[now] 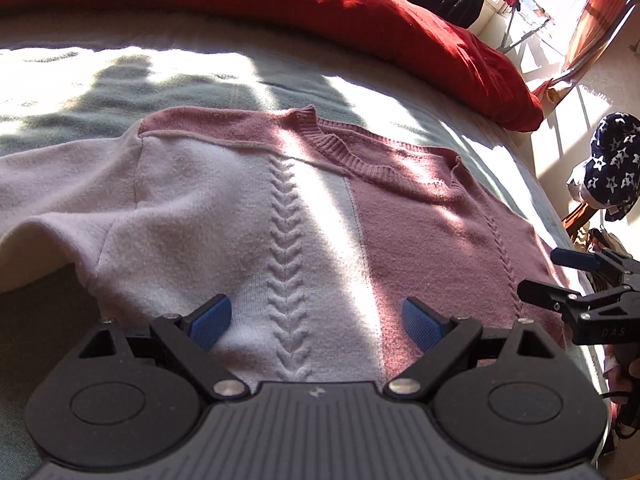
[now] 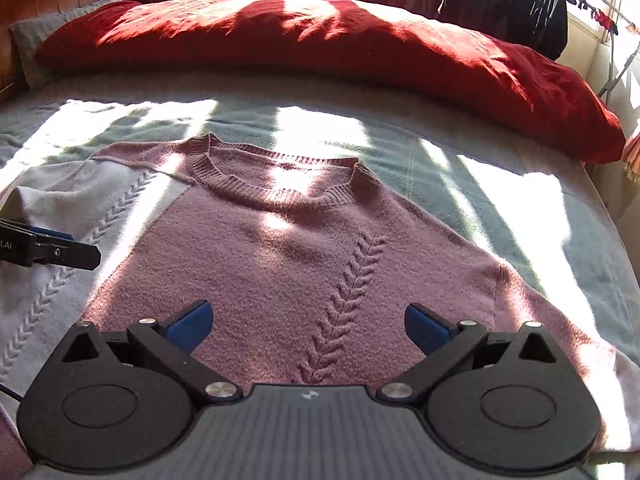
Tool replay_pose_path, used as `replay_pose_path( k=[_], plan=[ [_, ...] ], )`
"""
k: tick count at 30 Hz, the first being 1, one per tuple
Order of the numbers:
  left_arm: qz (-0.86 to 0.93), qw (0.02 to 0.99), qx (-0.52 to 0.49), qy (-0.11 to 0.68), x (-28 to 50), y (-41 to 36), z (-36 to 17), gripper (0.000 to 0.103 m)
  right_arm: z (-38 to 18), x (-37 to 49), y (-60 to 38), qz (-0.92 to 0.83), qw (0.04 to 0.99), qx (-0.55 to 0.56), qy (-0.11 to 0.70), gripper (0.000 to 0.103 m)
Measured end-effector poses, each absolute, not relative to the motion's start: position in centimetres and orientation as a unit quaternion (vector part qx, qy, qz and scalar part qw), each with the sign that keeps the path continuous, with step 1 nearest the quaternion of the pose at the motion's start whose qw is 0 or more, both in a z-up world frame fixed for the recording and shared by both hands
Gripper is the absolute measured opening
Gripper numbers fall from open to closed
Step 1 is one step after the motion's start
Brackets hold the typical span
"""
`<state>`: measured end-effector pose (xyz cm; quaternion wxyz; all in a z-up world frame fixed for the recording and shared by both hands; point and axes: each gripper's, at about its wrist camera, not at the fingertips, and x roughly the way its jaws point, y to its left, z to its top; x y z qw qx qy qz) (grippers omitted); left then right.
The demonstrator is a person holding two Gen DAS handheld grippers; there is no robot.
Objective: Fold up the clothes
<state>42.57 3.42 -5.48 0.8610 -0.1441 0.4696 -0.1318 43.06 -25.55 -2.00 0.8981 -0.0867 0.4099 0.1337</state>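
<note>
Your sweater [image 2: 280, 248] lies flat, front up, across the bed [image 2: 500, 200], collar toward the red pillow [image 2: 320, 40]. Both your left gripper [image 1: 316, 322] and right gripper [image 2: 308, 326] hover with jaws wide, holding nothing. Pinch each side evenly before folding.

Black left tool [image 1: 316, 322] with blue ribbed pads [image 1: 212, 322] on angled black fingers, silver screw heads at the pivots, two round black discs and a grey ridged body between them. Same build on the right tool [image 2: 308, 328]: blue pads [image 2: 191, 326], silver screws, grey ribbed housing. White lettering on the side, a thin dark cable beneath.
</note>
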Motion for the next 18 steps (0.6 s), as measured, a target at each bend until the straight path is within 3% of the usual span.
replay_pose_path(
  k=[11,18],
  plan=[
    [-0.122,0.882,-0.171,0.422,51.3,2.4,-3.3,0.092,-6.9,53.2,-26.9,0.167,0.873,-0.045,0.457,0.103],
    [-0.114,0.867,-0.164,0.457,56.9,1.8,-6.9,0.092,-7.4,53.4,-26.8,0.155,0.88,-0.036,0.448,0.103]
  ],
)
